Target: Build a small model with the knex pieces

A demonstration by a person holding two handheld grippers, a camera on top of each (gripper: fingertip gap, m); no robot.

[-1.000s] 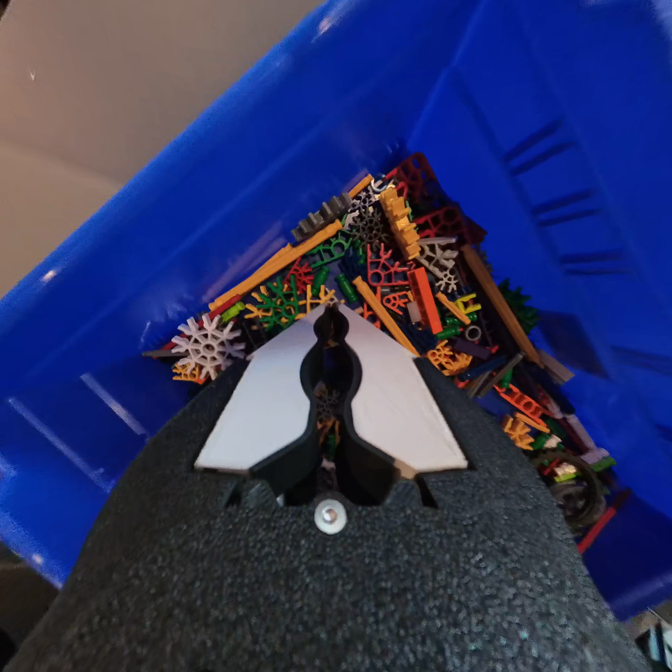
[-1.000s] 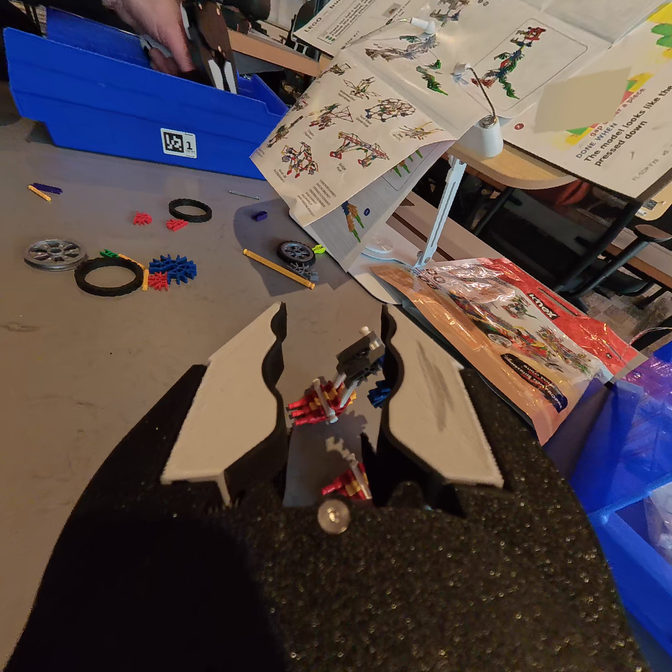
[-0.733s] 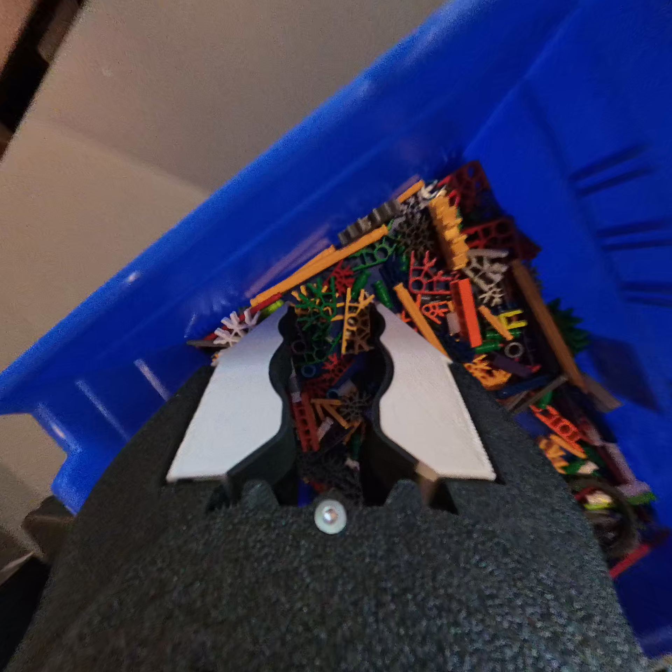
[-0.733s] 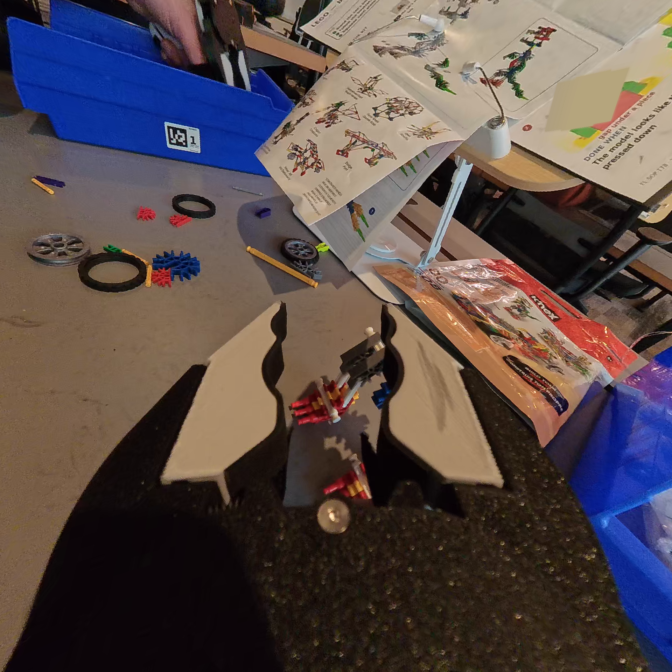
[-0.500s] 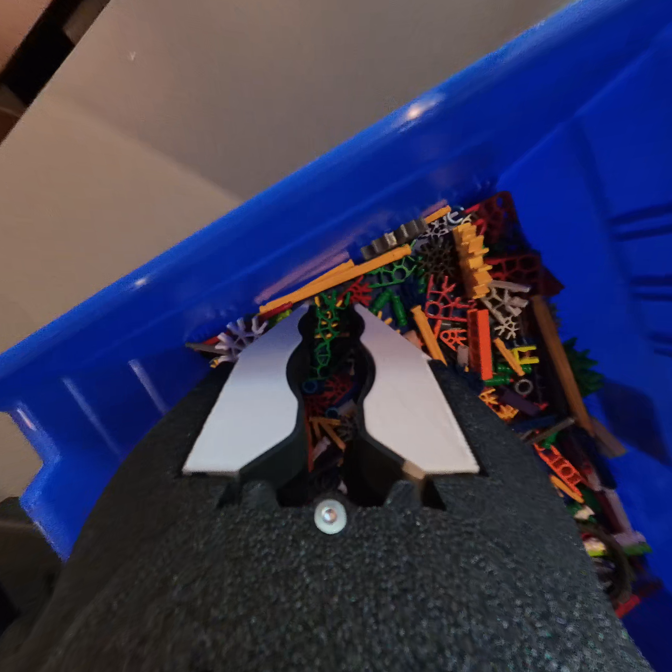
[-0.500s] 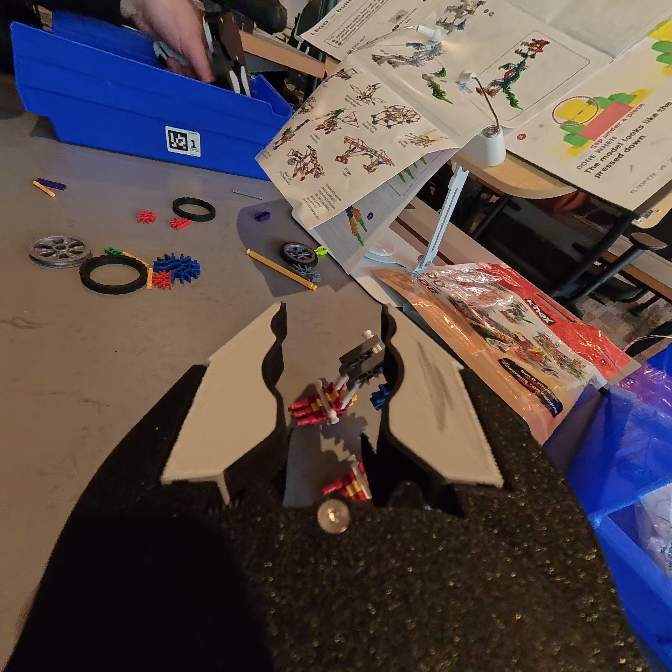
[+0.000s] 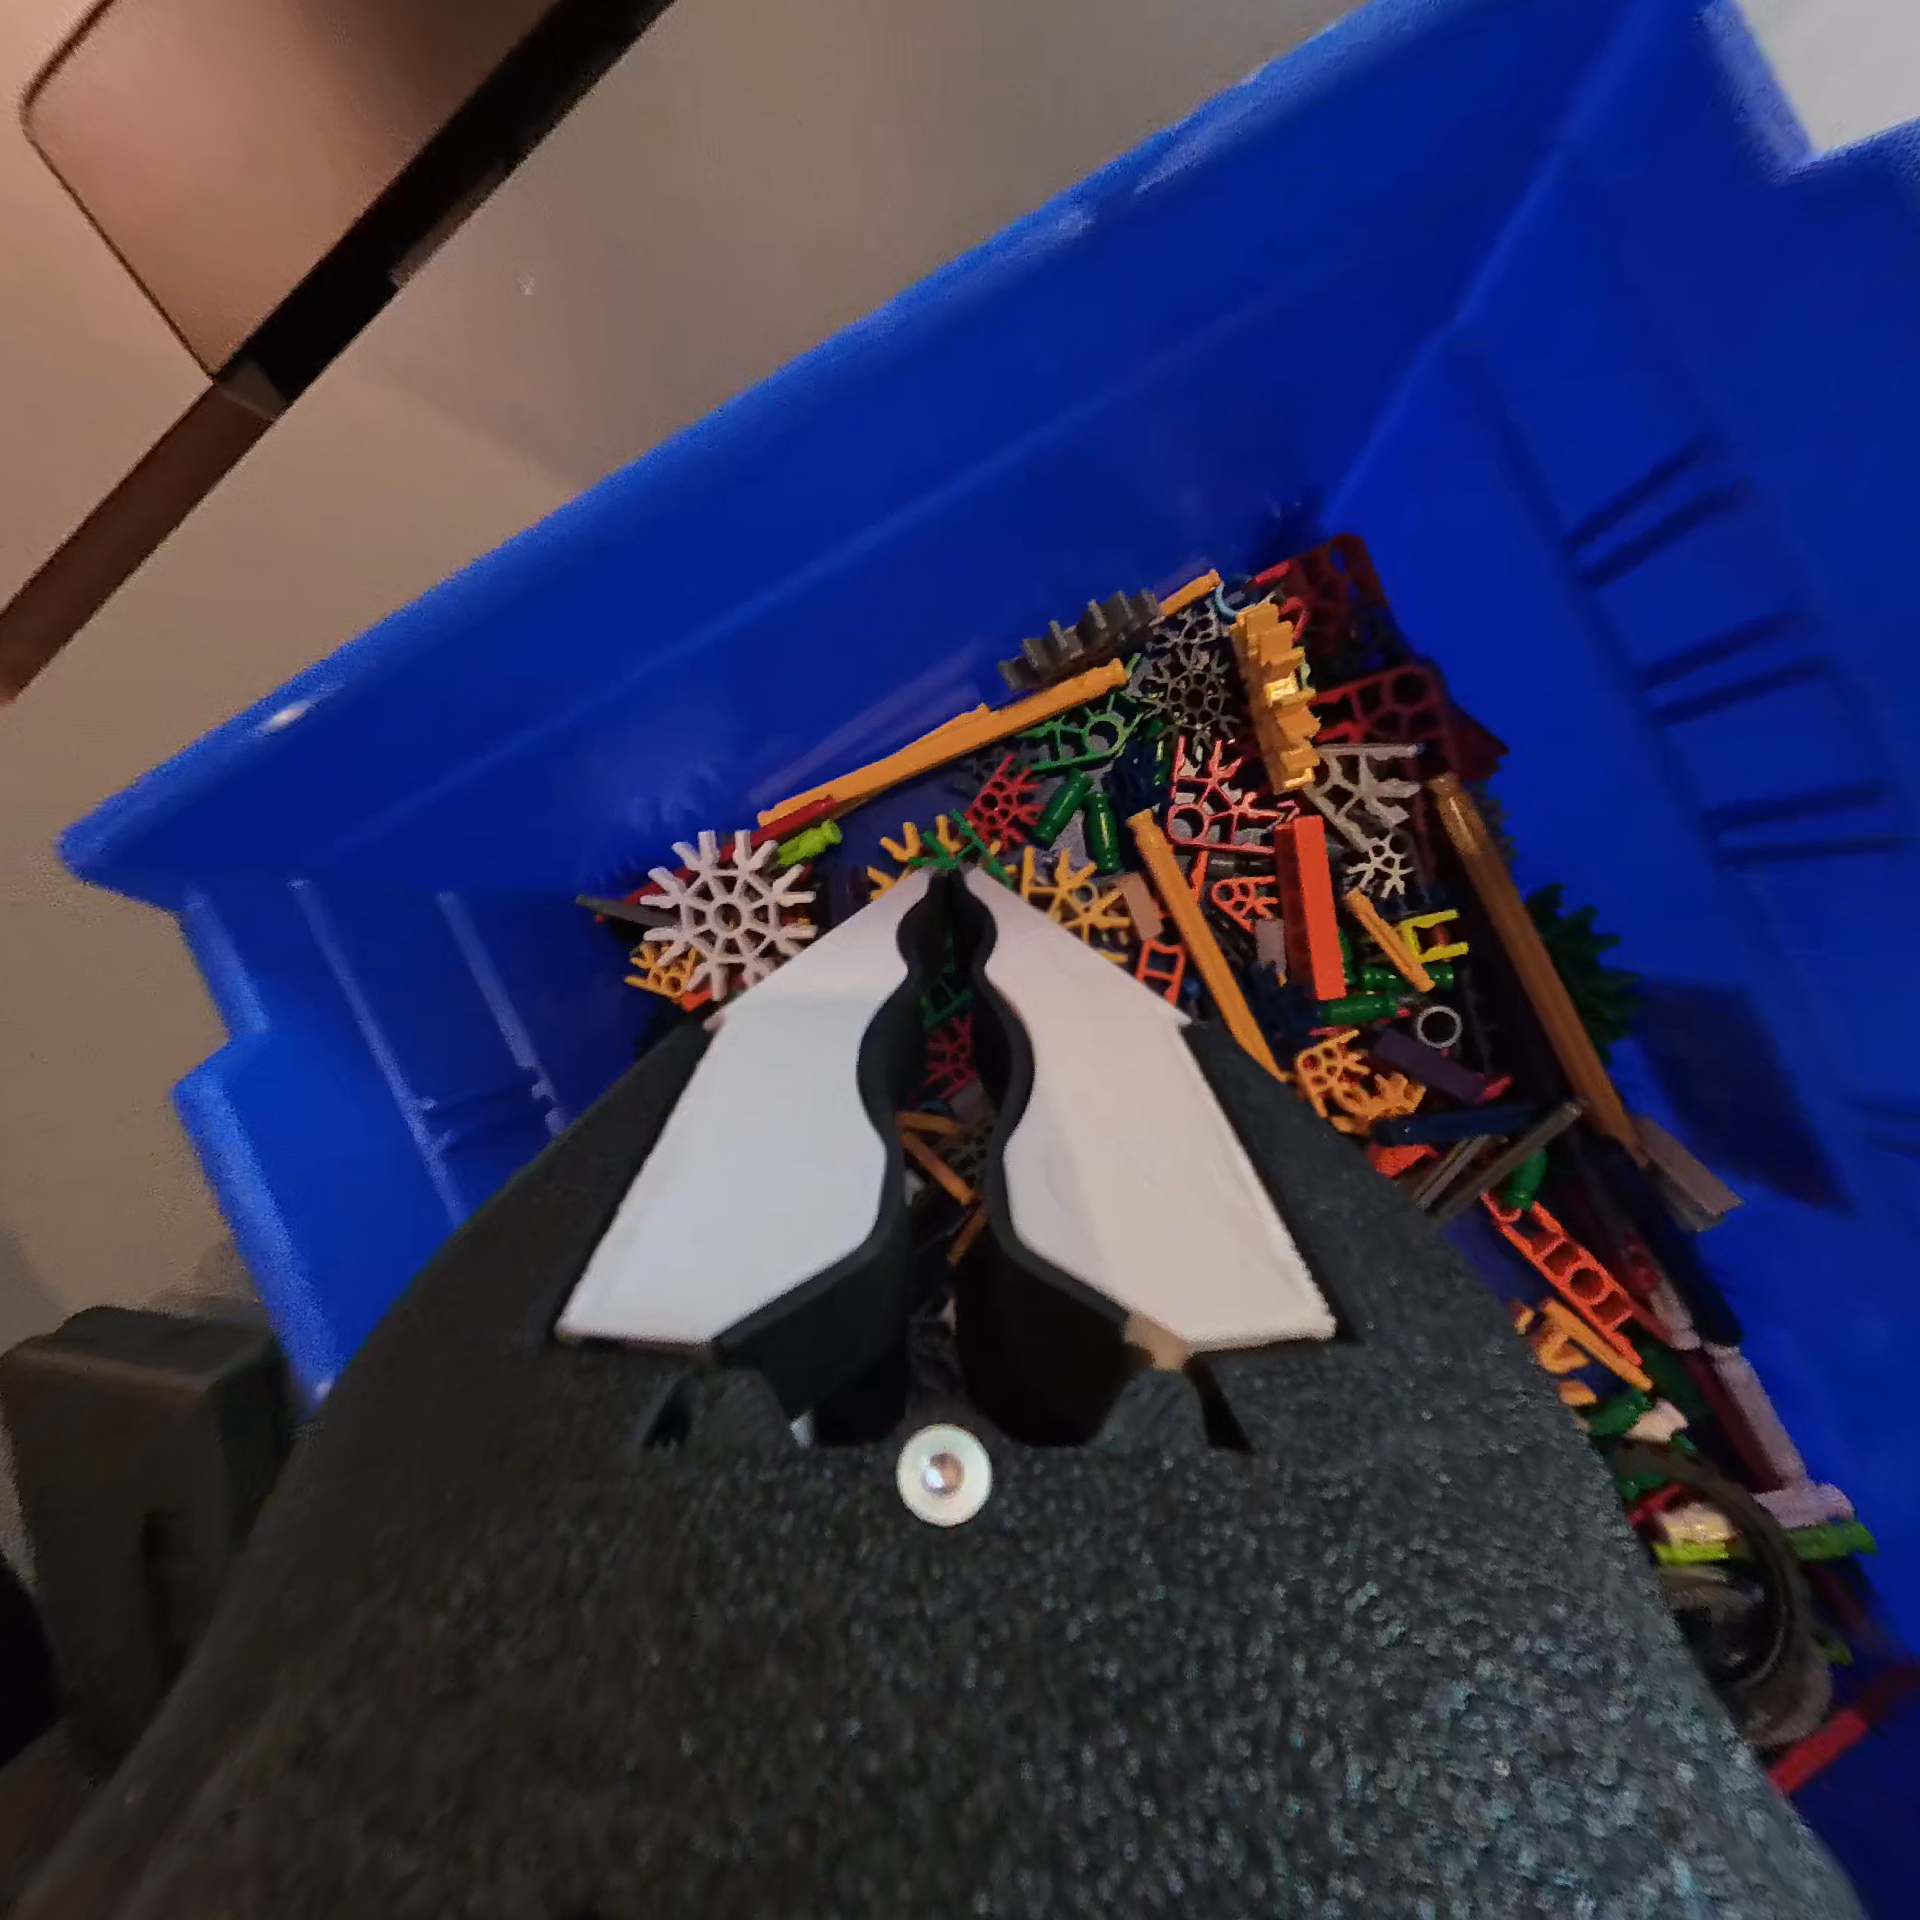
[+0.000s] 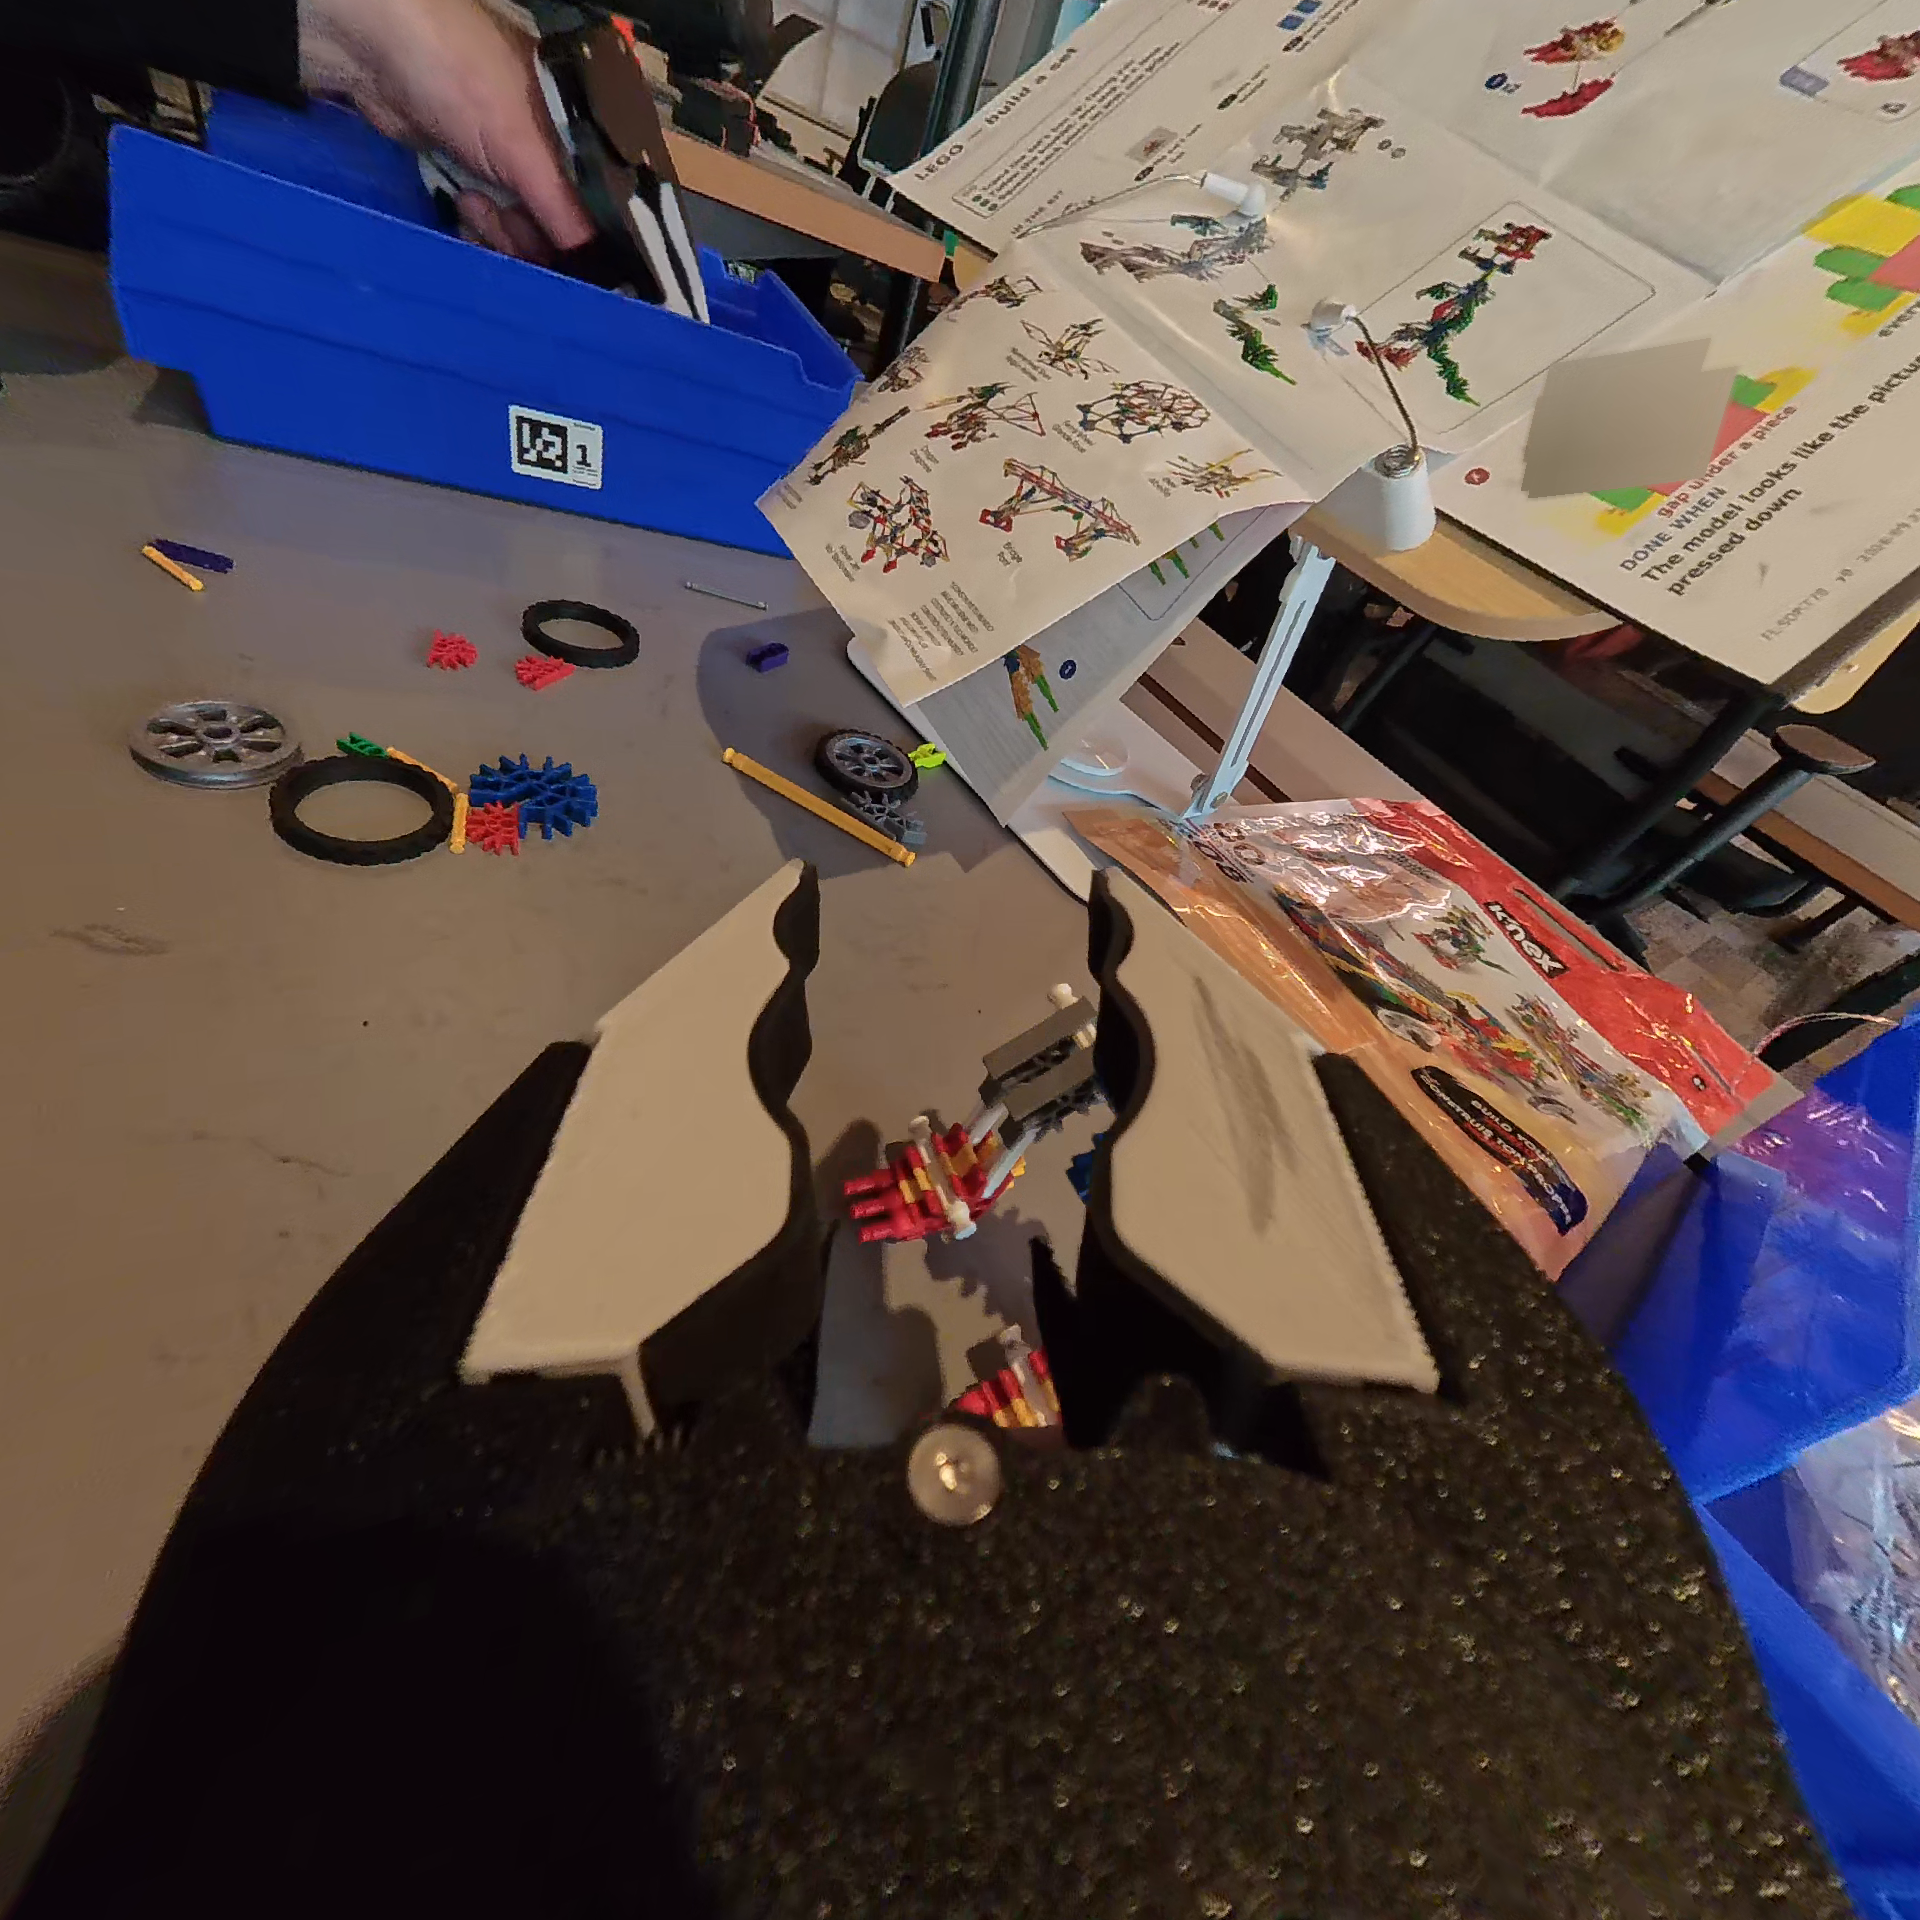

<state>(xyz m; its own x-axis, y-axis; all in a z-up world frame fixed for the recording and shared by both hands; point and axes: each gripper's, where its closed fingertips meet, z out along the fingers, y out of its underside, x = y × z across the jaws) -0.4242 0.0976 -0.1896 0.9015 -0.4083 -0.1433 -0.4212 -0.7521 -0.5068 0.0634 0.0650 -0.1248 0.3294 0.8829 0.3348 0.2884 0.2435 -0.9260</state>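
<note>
The left gripper (image 7: pixel 948 883) is held inside a blue bin (image 7: pixel 1039 436), its tips nearly pressed together over a heap of small coloured construction pieces (image 7: pixel 1278 862); a thin green piece seems to lie at the tips, but whether it is actually pinched cannot be told. A white snowflake-shaped connector (image 7: pixel 727 914) lies just beside the left finger. The right gripper (image 8: pixel 951 894) is spread wide above the grey desk (image 8: pixel 260 1039), and nothing is gripped by it; a small partly built assembly (image 8: pixel 977 1143) of red, yellow, white and grey parts rests on the desk between its fingers, close to the right one. Farther off on the desk, loose parts are laid out: a black tyre (image 8: pixel 358 810), a silver wheel hub (image 8: pixel 213 740), a blue connector (image 8: pixel 535 795) and a yellow rod (image 8: pixel 816 805). An open instruction sheet (image 8: pixel 1039 447) is propped above them.
</note>
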